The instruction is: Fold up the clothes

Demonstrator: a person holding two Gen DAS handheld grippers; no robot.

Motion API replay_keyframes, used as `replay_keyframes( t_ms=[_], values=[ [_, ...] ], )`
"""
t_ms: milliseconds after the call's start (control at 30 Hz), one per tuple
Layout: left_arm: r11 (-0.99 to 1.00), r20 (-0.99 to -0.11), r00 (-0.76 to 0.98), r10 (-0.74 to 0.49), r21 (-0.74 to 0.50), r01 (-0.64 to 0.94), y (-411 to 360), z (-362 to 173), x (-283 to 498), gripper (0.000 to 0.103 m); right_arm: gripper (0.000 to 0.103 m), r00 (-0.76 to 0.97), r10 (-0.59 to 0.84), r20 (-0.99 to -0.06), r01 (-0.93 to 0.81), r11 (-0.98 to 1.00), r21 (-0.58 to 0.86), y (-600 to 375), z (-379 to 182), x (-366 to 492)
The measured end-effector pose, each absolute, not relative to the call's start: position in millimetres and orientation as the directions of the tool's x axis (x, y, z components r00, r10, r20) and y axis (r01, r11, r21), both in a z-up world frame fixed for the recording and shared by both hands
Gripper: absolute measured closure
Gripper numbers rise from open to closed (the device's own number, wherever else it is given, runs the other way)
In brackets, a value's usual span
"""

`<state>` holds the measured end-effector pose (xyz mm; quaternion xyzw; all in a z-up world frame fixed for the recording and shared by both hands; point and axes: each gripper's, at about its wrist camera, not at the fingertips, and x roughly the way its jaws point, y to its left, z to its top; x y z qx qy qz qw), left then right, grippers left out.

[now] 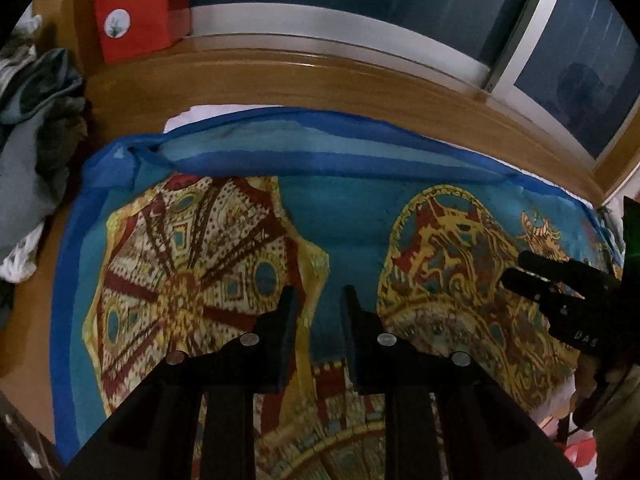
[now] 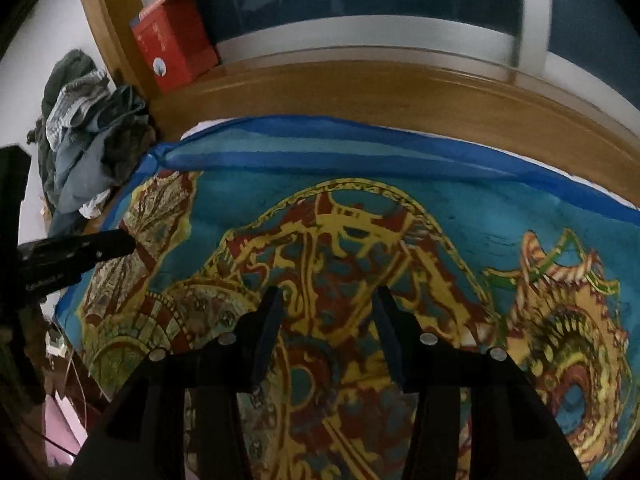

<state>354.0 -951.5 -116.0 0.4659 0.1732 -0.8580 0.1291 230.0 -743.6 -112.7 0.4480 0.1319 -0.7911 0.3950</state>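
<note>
Both claws (image 1: 318,296) (image 2: 327,296) parted, empty.

Your two hand-held grippers hang over blue patterned silk scarf (image 1: 340,208) spread flat; glossy wooden window ledge (image 1: 280,76) behind it, red cardboard box (image 1: 132,8) on ledge's left end, crumpled grey-green clothes heap (image 1: 36,120) left of scarf.

Before you, the wooden counter (image 1: 280,80) carries a blue patterned scarf (image 1: 340,216) spread flat. A heap of crumpled clothes (image 1: 36,120) lies at its left, and a red box (image 1: 132,8) stands behind.

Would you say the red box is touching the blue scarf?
Apart: in the left wrist view, bare wooden sill separates the red box from the blue scarf.
</note>
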Motion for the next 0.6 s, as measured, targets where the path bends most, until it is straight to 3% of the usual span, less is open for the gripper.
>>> replay_keyframes(
  t_ms=[600],
  values=[
    [-0.971, -0.871, -0.49, 0.036, -0.147, 0.189, -1001.1, -158.4, 265.0, 0.082, 0.057, -0.311, -0.422, -0.851, 0.691, -0.715, 0.102, -823.7, -146.7, 175.5]
  ],
)
